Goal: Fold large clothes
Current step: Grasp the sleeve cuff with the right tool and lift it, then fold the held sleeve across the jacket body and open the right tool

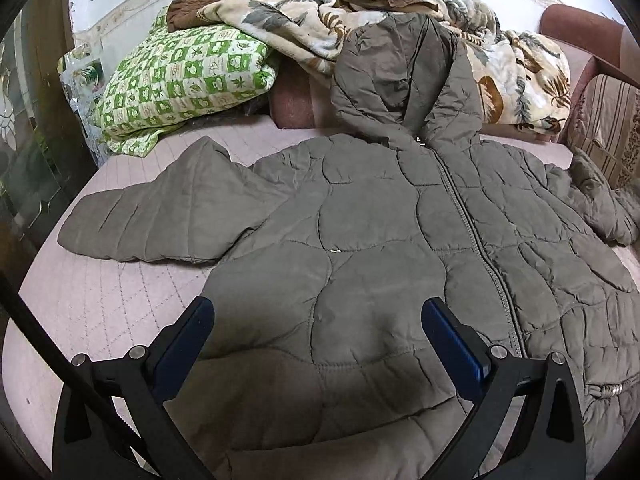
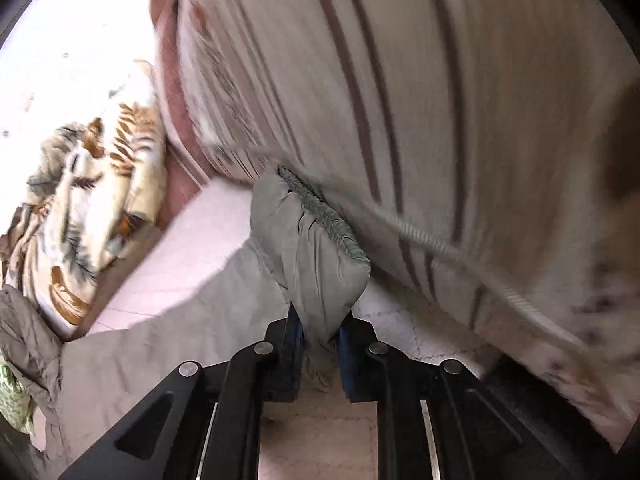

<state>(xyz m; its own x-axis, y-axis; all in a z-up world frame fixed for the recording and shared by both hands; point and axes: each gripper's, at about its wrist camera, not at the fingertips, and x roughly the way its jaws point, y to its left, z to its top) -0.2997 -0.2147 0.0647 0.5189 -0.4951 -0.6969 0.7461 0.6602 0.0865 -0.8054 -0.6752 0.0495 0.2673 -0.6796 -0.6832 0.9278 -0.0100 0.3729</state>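
A large grey-green quilted hooded jacket (image 1: 380,240) lies front up on a pink quilted bed (image 1: 92,300), zipped, hood toward the far side, its left sleeve (image 1: 160,216) spread out. My left gripper (image 1: 318,312) is open and empty, hovering over the jacket's lower part. In the right wrist view my right gripper (image 2: 320,324) is shut on the jacket's other sleeve near its ribbed cuff (image 2: 320,216). The cuff end stands up beyond the fingers, close against a striped cushion (image 2: 420,100).
A green checked quilt (image 1: 188,76) and a leaf-print blanket (image 1: 520,72) are piled at the far side of the bed. A reddish sofa arm (image 1: 576,24) and the striped cushion (image 1: 604,136) stand at the right. A dark cabinet (image 1: 36,120) is at the left.
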